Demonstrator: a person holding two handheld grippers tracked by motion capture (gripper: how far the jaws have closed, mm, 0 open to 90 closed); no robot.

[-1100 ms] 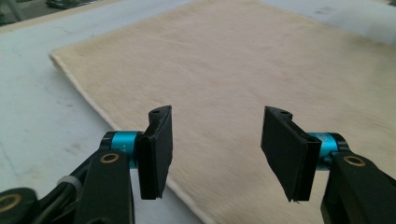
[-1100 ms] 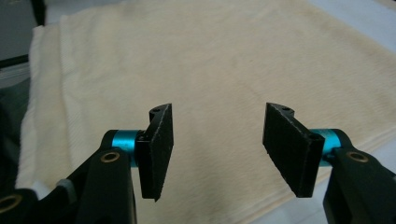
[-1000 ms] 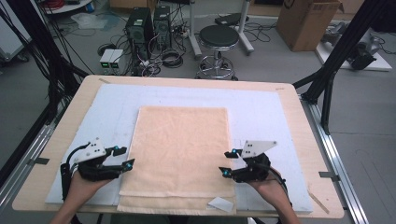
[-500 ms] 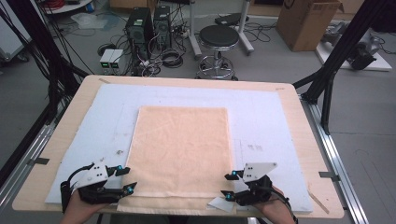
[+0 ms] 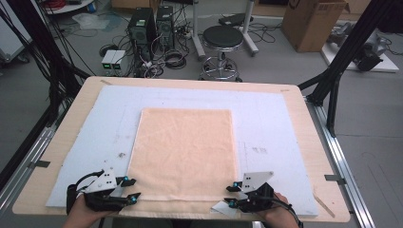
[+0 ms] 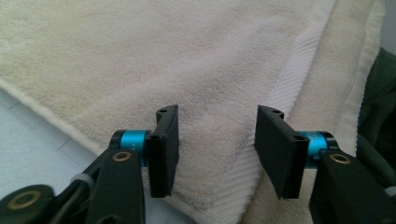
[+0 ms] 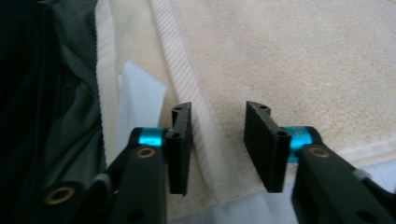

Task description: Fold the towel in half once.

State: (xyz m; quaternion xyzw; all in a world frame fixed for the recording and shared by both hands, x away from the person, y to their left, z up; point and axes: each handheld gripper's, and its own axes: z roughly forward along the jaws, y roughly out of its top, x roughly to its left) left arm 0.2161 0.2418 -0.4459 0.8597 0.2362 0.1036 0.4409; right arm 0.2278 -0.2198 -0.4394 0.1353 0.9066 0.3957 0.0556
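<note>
Towel (image 5: pixel 185 152) flat mid-table on white mat (image 5: pixel 285 118), near hem at table edge. Left gripper (image 5: pixel 132 188) at near-left corner, right gripper (image 5: pixel 231 195) at near-right; both jaw pairs apart, just been closing, towel between, pad contact unclear. Hands cut off by frame.

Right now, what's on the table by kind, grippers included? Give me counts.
Towel: 1
White foam mat: 1
White tag at the towel's near right corner: 1
Grippers: 2, left gripper and right gripper, both at the towel's near edge, jaws apart
Total: 5
</note>
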